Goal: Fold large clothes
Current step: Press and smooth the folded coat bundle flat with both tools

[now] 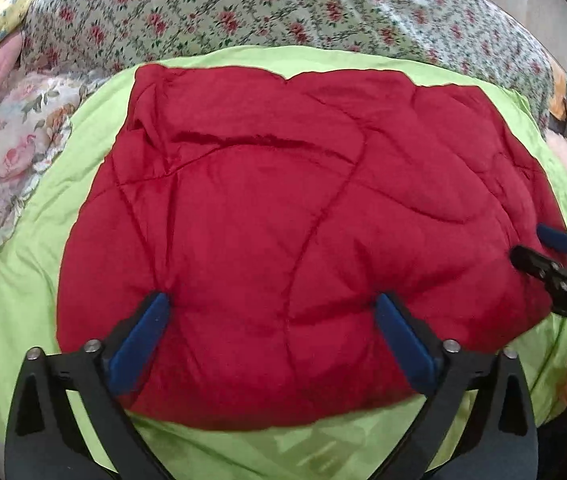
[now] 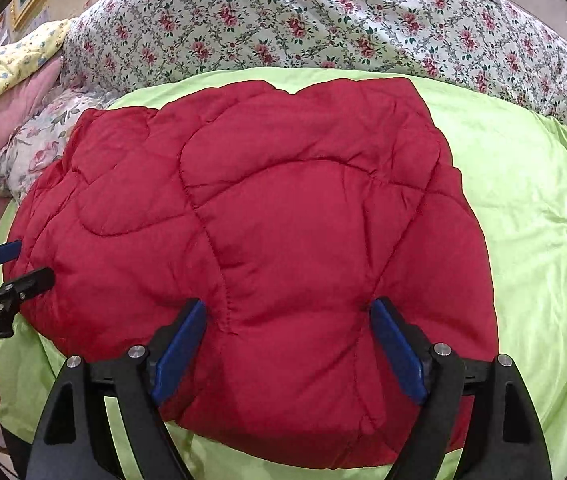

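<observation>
Blue-padded fingers (image 1: 139, 344) of our left tongs (image 1: 271, 304) stand spread wide, released, their tips dimpling the near edge of the red quilted garment (image 1: 283, 200) without pinching it. Our right tongs (image 2: 287, 308) are likewise released, fingers (image 2: 395, 352) apart and tips resting on the padded cloth. Folded into a puffy block, the garment lies on a lime-green sheet (image 2: 523, 220) covering the bed. In the left view, the right tongs enter at 3 o'clock; in the right view, the left tongs show at 9 o'clock. We see a floral quilt (image 2: 283, 20) at 12 o'clock and a floral pillow (image 1: 15, 148) at 10 o'clock.
</observation>
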The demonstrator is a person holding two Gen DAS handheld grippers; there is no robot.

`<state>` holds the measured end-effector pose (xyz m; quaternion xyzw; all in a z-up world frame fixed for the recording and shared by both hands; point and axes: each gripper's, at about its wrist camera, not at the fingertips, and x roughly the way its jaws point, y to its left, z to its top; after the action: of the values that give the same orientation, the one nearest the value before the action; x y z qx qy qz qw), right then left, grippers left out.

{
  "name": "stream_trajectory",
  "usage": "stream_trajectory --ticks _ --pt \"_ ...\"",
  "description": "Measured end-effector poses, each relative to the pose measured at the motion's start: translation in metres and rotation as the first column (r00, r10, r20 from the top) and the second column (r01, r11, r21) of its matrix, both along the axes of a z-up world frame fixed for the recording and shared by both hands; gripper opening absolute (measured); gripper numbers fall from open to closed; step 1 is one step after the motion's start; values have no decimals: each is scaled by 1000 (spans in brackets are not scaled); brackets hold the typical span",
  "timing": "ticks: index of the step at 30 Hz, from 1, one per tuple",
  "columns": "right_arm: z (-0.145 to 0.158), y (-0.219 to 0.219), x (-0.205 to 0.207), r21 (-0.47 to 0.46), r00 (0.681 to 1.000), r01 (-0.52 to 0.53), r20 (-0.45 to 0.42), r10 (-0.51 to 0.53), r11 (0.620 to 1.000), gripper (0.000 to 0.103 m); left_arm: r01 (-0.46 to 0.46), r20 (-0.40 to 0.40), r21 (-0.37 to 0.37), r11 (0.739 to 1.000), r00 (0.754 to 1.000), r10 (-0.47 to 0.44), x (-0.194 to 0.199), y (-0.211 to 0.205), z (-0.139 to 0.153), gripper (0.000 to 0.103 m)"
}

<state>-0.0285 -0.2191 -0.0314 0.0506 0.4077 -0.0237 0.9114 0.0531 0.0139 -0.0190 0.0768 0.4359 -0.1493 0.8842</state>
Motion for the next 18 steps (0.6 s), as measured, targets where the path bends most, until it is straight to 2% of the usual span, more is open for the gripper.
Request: stream_trajectory --ticks 7,11,15,18 --pt "-5 -11 -3 33 999 37 2 -37 999 84 0 -10 -8 1000 1000 0 18 -3 -5 103" --pt "7 -5 -6 39 999 43 8 -44 998 85 -8 -17 -13 1000 1000 7 24 -2 -6 103" --pt "27 6 -8 44 998 -8 59 6 999 86 -11 -15 -10 1000 1000 11 23 -3 -6 103" --pt "28 19 2 17 998 -49 44 48 999 86 -11 -17 -10 1000 1000 11 24 -3 -6 103"
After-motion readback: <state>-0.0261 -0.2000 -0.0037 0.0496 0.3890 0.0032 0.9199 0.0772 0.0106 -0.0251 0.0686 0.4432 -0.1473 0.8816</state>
